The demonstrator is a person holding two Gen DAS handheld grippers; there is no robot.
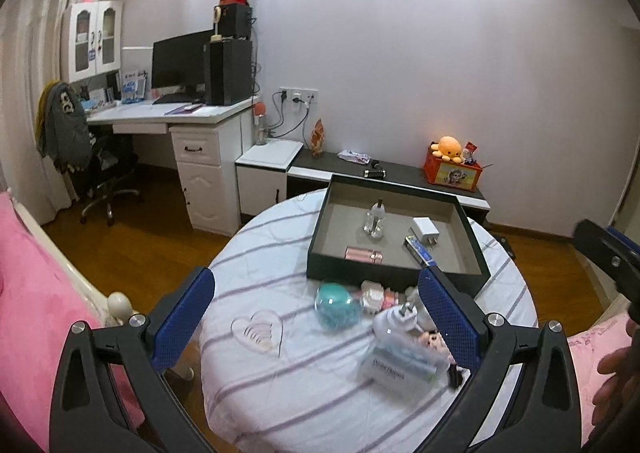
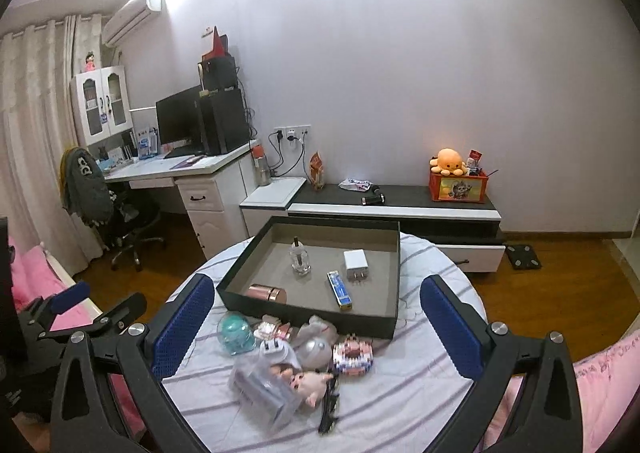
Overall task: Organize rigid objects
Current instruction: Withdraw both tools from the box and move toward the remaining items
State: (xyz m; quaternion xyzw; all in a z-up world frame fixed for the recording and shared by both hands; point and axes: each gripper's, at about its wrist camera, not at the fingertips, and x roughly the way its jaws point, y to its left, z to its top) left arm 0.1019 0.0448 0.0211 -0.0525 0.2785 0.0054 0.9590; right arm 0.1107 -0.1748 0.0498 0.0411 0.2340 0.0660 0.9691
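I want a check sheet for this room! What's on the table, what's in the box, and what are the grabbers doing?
Surface: round table under a white striped cloth.
Job's things: dark tray holds a glass bottle, white charger, blue stick and pink tube.
Clutter: in front of the tray lie a teal ball, pig figure, block toy and clear packet, bunched together.
Grippers: left gripper and right gripper both open, holding nothing, above the pile.
Cables: plugs and cords at the wall sockets.
Surroundings: desk with monitor, low cabinet, orange plush.
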